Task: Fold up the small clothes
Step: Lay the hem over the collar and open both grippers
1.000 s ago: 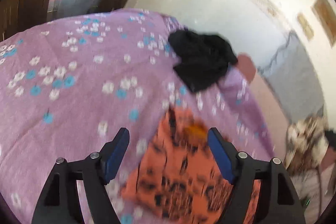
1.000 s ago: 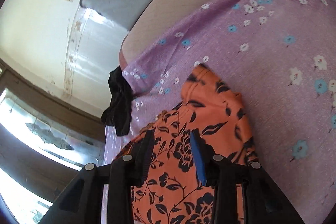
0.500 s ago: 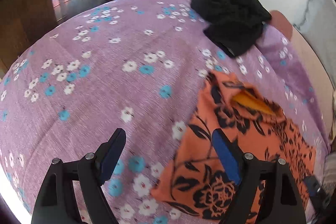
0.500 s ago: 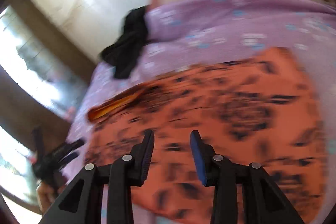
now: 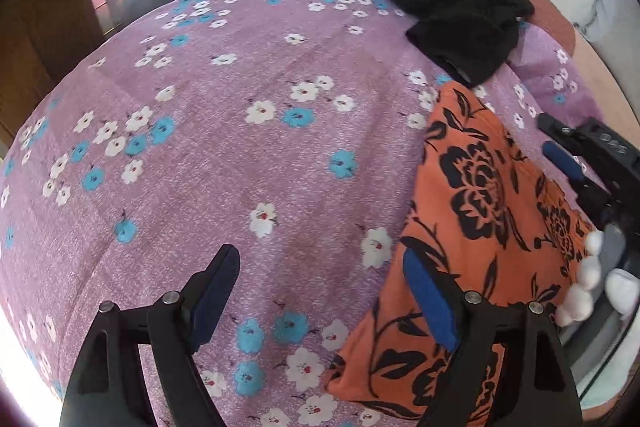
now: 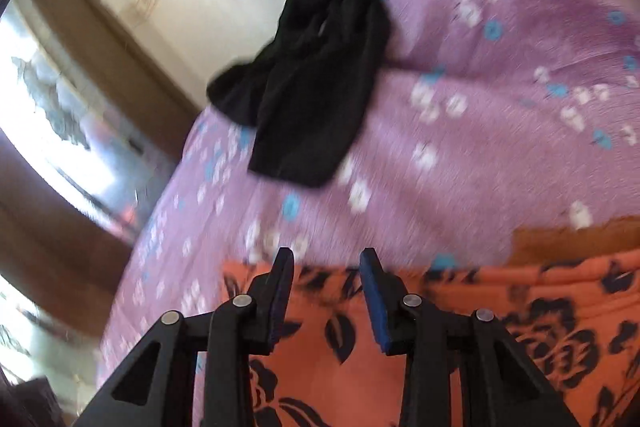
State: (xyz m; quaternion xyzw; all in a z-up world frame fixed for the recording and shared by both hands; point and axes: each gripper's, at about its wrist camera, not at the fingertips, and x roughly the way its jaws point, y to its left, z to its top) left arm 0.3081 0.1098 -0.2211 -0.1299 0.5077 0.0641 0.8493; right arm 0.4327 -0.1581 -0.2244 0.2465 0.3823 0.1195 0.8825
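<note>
Overhead, the left gripper [image 5: 316, 291] hung with jaws wide and empty above the purple floral sheet [image 5: 224, 155], left of the orange floral garment [image 5: 472, 227]. Beyond that garment lay a black garment [image 5: 460, 23]. The right gripper [image 6: 326, 291] hovered part-open, empty; its view was blurred.

Left hand-held gripper [image 5: 320, 291] open above purple floral bedsheet [image 5: 240, 147]; its right finger overlaps the orange floral garment [image 5: 480, 207]. Black garment [image 5: 456, 15] lies beyond.

dark garment [image 5: 460, 23] behind floral cloth [image 5: 476, 211], on bedspread [image 5: 208, 155]
</note>
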